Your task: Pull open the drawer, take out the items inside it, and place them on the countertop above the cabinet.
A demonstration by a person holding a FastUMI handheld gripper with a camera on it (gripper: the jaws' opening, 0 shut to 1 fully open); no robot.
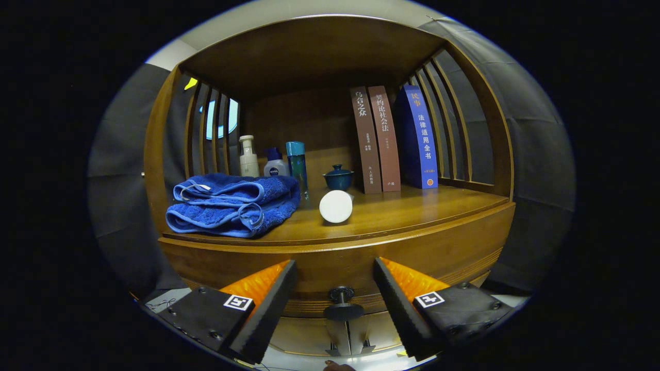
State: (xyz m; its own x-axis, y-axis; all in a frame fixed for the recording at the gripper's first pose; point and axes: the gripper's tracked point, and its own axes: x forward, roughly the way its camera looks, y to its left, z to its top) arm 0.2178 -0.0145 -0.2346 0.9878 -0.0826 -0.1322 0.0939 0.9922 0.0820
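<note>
A wooden cabinet stands in front of me, its countertop (412,208) a polished shelf under a curved wooden hood. Below the countertop runs the drawer front (340,260), which looks closed. Its dark round knob (341,294) sits low in the middle of the front, between my two fingers. My gripper (335,270) is open, its fingers spread wide to either side of the knob and touching nothing. The drawer's inside is hidden.
On the countertop lie a folded blue towel (234,205) at the left and a white cylinder (335,206) on its side in the middle. Behind them stand bottles (249,157), a small blue lidded pot (338,178) and three upright books (392,141).
</note>
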